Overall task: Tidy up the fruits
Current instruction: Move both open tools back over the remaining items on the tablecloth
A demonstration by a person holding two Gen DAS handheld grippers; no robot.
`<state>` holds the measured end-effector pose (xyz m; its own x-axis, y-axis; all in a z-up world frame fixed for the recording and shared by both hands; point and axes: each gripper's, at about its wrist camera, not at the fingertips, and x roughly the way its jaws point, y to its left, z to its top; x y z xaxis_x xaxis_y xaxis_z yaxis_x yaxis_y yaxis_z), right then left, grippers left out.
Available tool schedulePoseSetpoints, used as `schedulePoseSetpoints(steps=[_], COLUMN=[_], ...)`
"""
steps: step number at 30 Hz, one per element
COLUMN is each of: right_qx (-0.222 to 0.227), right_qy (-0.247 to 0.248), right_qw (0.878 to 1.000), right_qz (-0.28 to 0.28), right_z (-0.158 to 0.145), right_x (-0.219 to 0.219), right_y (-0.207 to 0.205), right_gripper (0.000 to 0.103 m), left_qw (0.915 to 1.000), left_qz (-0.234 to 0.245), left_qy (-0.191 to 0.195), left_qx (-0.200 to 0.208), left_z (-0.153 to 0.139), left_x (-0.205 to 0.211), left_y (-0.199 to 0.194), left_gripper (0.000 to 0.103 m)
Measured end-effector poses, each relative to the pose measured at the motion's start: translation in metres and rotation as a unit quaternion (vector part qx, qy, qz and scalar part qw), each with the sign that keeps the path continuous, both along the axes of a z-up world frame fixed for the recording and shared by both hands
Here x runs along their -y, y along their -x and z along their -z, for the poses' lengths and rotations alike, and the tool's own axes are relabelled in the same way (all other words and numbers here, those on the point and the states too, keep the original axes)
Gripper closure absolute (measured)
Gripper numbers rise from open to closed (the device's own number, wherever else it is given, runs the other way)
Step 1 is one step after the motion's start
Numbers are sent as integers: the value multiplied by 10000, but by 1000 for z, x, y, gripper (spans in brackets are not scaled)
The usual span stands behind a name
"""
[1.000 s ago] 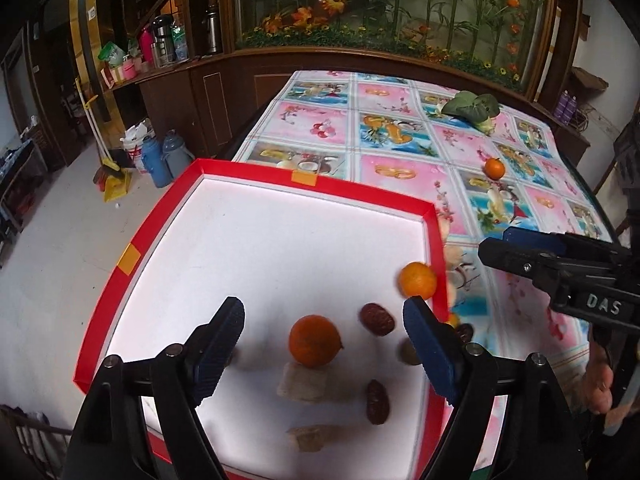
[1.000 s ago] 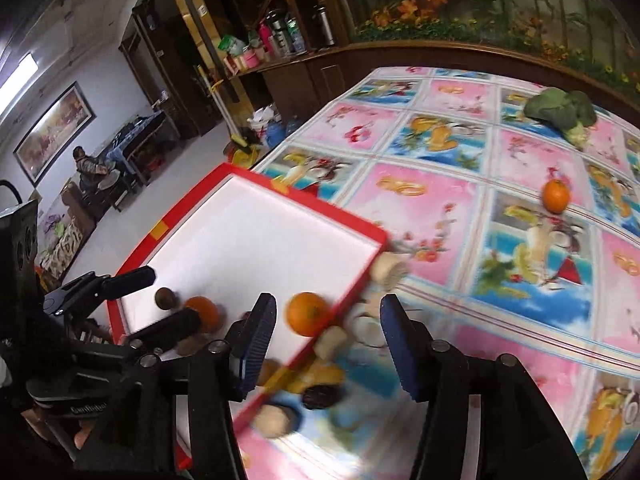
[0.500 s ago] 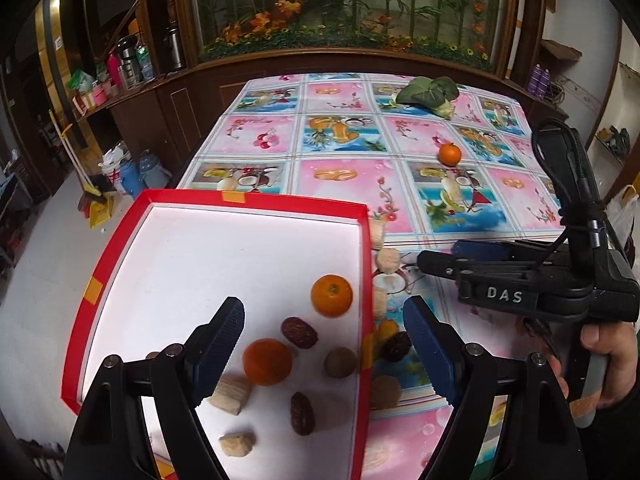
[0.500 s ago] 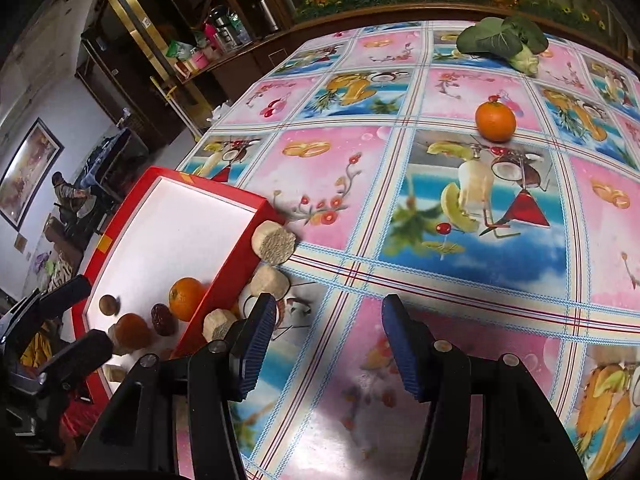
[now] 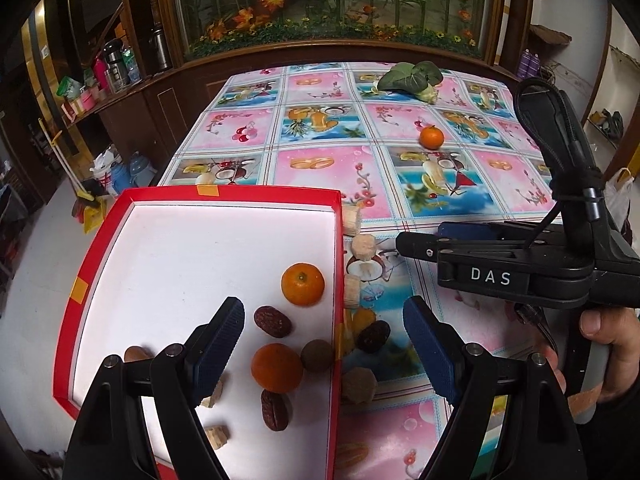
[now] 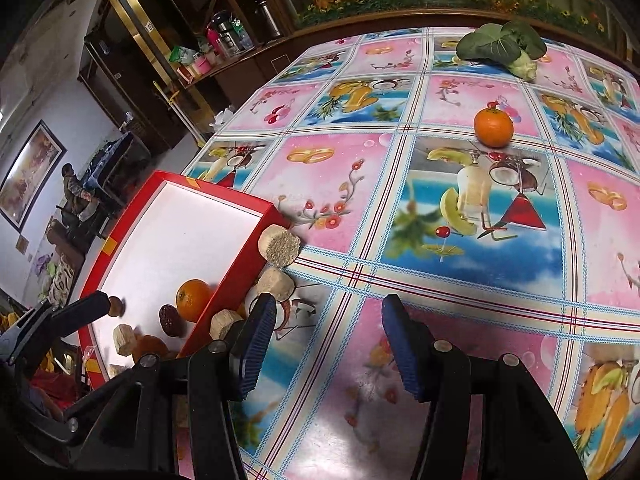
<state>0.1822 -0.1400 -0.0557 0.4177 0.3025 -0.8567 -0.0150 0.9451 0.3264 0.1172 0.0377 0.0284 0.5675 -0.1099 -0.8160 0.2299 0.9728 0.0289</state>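
Observation:
A red-rimmed white tray [image 5: 338, 240] [image 6: 240, 276] lies at the table's near left. In it are two oranges [image 5: 303, 284] [image 5: 277, 368], dark dates [image 5: 273, 322] and tan cylinders. Outside its right rim lie several tan cylinders [image 5: 363, 246] [image 6: 279, 246] and a dark date [image 5: 373, 336]. A third orange [image 5: 431, 137] [image 6: 493, 127] sits alone far out on the tablecloth. My left gripper [image 5: 324, 332] is open and empty above the tray's right side. My right gripper [image 6: 328, 344] is open and empty over the tablecloth, right of the tray; its body [image 5: 500, 276] shows in the left wrist view.
A leafy green vegetable [image 5: 412, 78] [image 6: 500, 46] lies at the table's far end. A dark wooden cabinet with plants runs behind the table. The table's left edge drops to the floor, where jugs [image 5: 140, 168] and a broom stand.
Both grippers have swung right and lifted back. The right gripper has left the orange at the tray's rim and now faces the open tablecloth and the far orange. Both stayed open.

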Motion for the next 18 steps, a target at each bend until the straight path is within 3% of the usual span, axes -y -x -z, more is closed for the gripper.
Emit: schedulePoseSetpoints(steps=[18], right_qx=[1], right_qy=[29], right_qw=[10000], right_qz=[21], right_z=[0], right_x=[0], right_y=[0], right_gripper=[46], left_qw=[10000], left_qz=[3], left_qy=[-18], left_qx=[-44], left_z=[4], left_x=[-1], left_y=[0], left_gripper=[21])
